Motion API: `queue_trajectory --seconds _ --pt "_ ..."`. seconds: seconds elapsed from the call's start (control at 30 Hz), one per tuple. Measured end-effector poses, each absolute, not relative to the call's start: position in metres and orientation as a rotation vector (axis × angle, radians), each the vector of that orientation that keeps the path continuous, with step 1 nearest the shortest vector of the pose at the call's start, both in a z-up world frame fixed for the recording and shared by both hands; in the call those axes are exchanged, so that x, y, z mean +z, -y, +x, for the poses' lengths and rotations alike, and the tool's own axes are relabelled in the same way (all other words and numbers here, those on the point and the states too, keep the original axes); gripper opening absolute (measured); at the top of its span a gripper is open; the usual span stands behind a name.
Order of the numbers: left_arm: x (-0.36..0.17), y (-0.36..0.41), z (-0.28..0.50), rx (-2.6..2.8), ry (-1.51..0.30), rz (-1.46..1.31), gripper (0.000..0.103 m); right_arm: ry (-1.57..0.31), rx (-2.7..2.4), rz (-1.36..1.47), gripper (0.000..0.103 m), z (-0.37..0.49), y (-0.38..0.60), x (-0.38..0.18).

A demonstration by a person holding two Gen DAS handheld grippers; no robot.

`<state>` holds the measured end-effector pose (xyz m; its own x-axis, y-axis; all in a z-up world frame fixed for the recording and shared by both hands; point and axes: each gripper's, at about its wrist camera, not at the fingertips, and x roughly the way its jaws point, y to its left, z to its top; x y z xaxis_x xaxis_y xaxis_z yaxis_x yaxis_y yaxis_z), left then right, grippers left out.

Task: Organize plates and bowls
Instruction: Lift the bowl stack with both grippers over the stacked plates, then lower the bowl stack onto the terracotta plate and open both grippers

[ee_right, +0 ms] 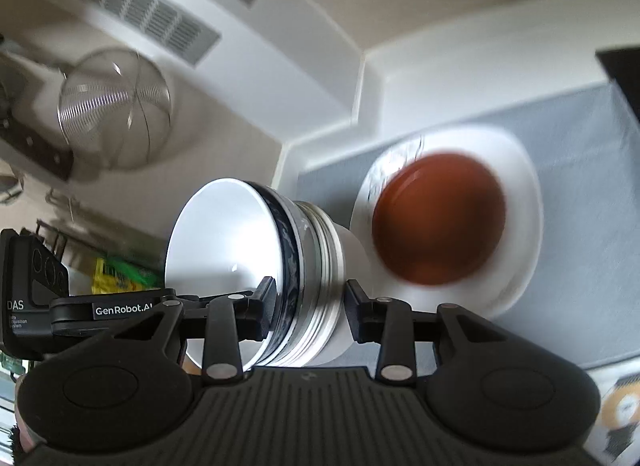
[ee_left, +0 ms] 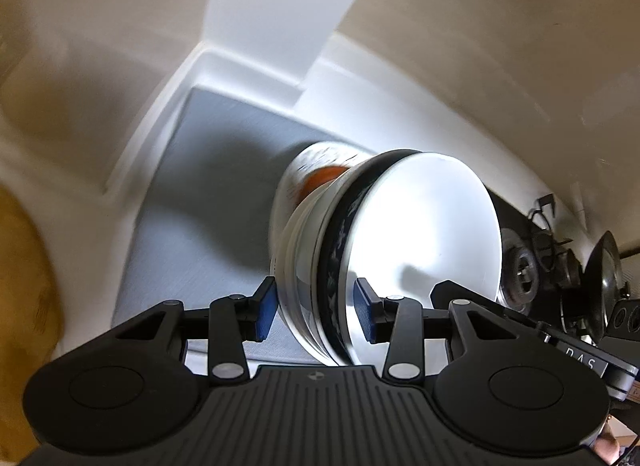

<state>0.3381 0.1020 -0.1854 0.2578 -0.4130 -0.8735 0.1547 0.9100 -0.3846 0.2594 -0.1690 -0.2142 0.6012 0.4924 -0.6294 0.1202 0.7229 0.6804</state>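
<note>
White tabletop (ee_right: 404, 85) bounded by walls at a corner, covered by a grey mat (ee_right: 580, 137). On the mat: a white plate (ee_right: 520, 201) bearing a reddish-brown bowl (ee_right: 440, 221). Motion blur obscures finer detail.

Cream walls (ee_left: 480, 45), grey mat (ee_left: 208, 185), gas hob (ee_left: 540, 258), hanging wire strainer (ee_right: 114, 109).

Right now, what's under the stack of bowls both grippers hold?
Below the stack of nested bowls sits a reddish-brown dish on a white plate, over a grey mat. What lies beneath the dish is covered.
</note>
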Motion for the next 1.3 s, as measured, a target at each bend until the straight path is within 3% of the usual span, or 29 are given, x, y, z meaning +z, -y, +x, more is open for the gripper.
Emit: queue_trajectory --seconds 0.23,0.43,0.97,1.3 --pt "-0.16 -0.067 0.357 -0.46 -1.203 -0.208 0.044 -0.839 0.191 0.738 0.041 0.272 0.203 -0.184" --pt "-0.169 -0.043 0.385 -0.507 -1.231 -0.203 0.045 -0.816 0.138 0.729 0.041 0.288 0.225 -0.18" --pt "-0.276 -0.033 0.427 -0.471 -1.378 -0.189 0.046 -0.898 0.055 0.786 0.04 0.317 0.23 -0.284" --pt "-0.304 -0.024 0.429 -0.506 -1.357 -0.147 0.045 -0.918 0.007 0.763 0.04 0.315 0.231 -0.313"
